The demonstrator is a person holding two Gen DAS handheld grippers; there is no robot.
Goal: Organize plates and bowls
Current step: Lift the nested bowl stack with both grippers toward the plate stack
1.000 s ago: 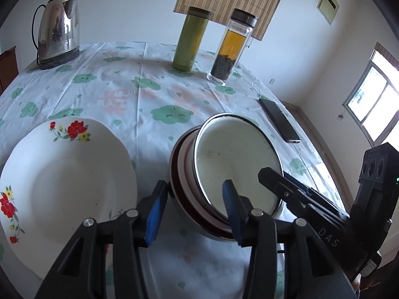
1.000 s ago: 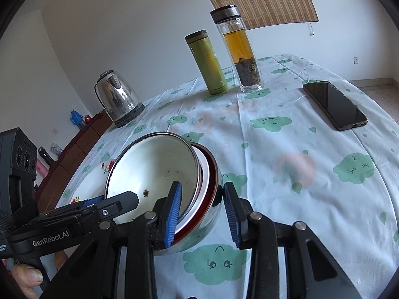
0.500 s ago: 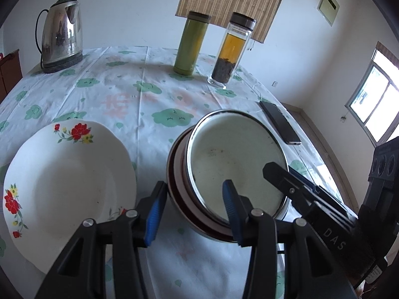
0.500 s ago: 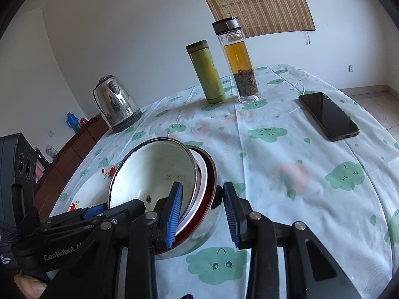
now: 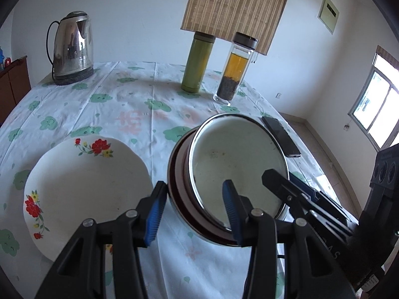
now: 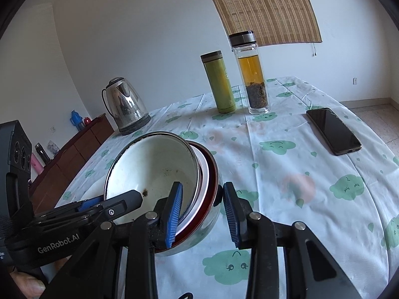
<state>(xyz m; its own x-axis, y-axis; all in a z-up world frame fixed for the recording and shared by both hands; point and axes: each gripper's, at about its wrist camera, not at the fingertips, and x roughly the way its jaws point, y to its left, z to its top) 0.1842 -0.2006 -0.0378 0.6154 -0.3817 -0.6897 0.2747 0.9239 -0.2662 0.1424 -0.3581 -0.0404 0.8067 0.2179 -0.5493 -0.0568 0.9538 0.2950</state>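
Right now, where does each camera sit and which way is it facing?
Left wrist: on the left tool, looking down across the table toward the kettle; shows its blue fingers astride the nested bowls' near rim, the floral plate alongside, the right tool entering.
Right wrist: on the right tool, facing the bottles; the left tool and a thumb show.
Shared: bowls, kettle, green flask, tea bottle, phone.
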